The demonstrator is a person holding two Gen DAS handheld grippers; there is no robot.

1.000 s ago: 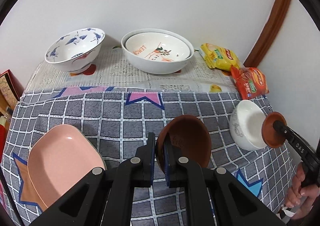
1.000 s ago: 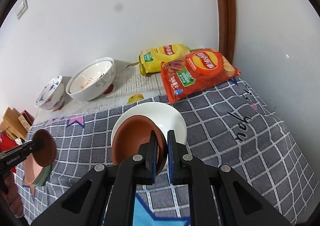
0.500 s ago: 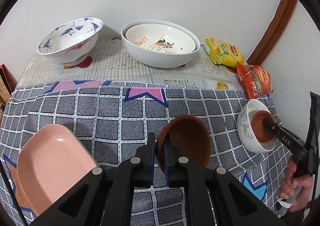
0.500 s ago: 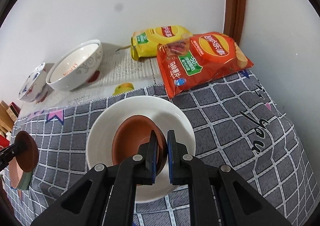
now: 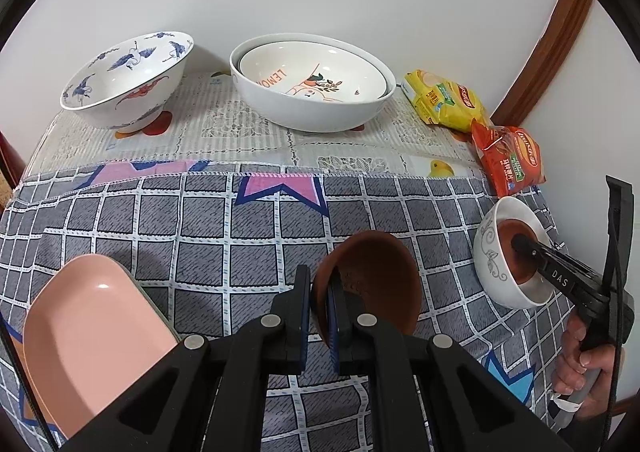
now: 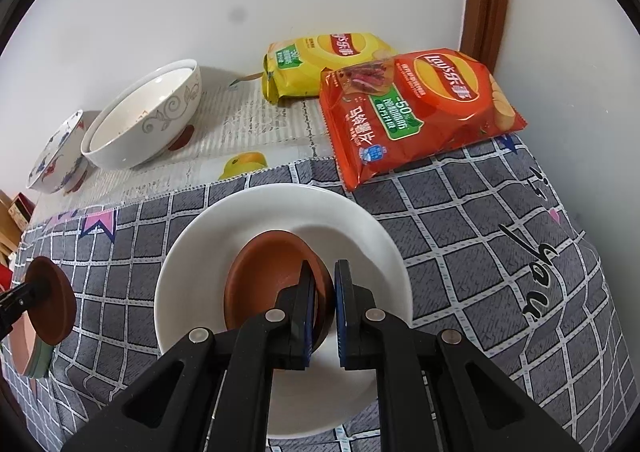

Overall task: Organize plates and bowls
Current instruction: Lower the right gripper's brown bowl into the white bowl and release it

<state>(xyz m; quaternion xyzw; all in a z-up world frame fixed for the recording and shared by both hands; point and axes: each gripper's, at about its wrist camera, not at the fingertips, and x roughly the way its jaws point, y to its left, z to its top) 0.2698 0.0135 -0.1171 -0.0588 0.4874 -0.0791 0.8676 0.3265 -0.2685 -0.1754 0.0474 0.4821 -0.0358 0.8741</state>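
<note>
Nesting step: right gripper (image 6: 321, 294), closed on a brown saucer (image 6: 276, 276), sets it inside white bowl (image 6: 372, 236) at right; left gripper (image 5: 319, 306) grips 2nd brown saucer (image 5: 372, 280) above cloth; next probably release, w/o tipping.

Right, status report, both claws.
Left claw shut on brown dish, held above cloth. Right claw shut on second brown dish, inside white bowl. Nothing blocking.

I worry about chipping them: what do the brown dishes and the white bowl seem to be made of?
Brown dishes: likely unglazed terracotta, or possibly matte plastic; dull, even brown, no glare. White bowl: probably glazed ceramic; smooth and glossy, with a grey scroll print outside.
</note>
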